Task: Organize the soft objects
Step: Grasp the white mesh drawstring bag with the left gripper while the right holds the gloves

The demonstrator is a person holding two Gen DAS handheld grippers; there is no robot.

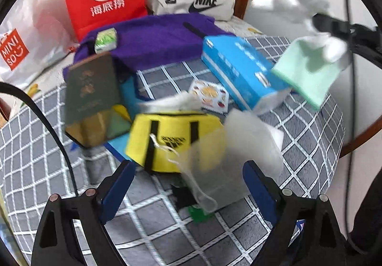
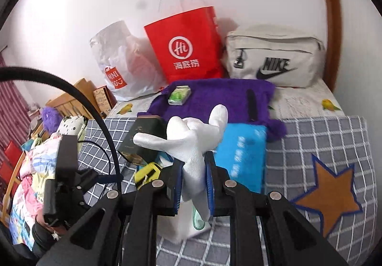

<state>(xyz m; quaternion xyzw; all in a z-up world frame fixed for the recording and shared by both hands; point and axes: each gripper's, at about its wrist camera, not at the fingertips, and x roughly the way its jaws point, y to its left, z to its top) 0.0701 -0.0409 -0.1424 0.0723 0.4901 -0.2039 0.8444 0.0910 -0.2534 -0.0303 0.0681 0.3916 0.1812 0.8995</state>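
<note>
- Above the checked bed, the right tongs pinch a white glove by its cuff, with a mint-green cloth hanging below; the cloth may slip free, since its hold is unclear.
- Left tongs gape wide and empty over the yellow bag; a dangling glove finger could snag the blue box.

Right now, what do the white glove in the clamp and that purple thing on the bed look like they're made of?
The white glove, pinched in the right gripper, looks like thin knitted fabric, matte with a slight sheen: it is limp and creased, with soft finger shapes. The purple thing looks like fuzzy fleece or plush, matte: its surface is shaggy and its edges ragged. The exact fibre of either cannot be told.
</note>
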